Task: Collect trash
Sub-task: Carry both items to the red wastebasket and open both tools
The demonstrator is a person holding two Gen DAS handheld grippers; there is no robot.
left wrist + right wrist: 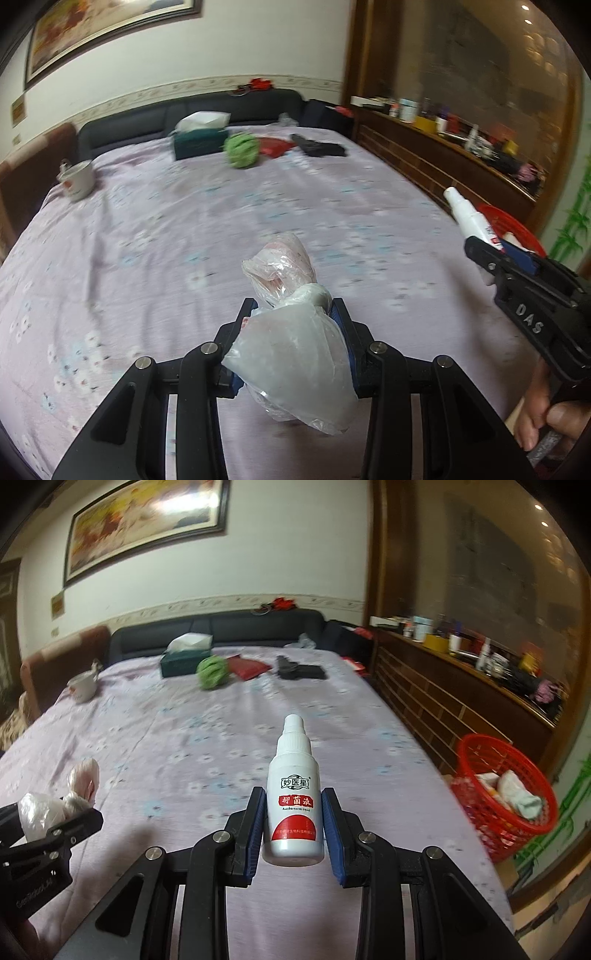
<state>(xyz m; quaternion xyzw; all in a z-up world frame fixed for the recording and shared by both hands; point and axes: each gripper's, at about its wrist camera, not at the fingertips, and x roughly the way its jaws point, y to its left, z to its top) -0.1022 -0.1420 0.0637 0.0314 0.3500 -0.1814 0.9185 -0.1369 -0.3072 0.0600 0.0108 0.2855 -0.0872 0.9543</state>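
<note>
holding knotted bag [295, 354] | basket [476, 753] contents blurred, perhaps tissue

Counts, taking the bed [221, 746] as landmark:

Two grippers are working over its near end — the left gripper [291, 314] is clamping one knotted plastic bag [295, 350], the right gripper [293, 812] is clamping one white spray bottle [294, 797].

Sitting toward the bed's far end: one tissue box [184, 662], one green ball-like item [212, 672], one red flat item [247, 666], one black item [301, 671], one white mug [83, 686] at the far left edge.

One red basket [506, 797] is standing just off the bed's right side — contents uncountable.

One framed picture [147, 524] is hanging above the bed's far end.
</note>
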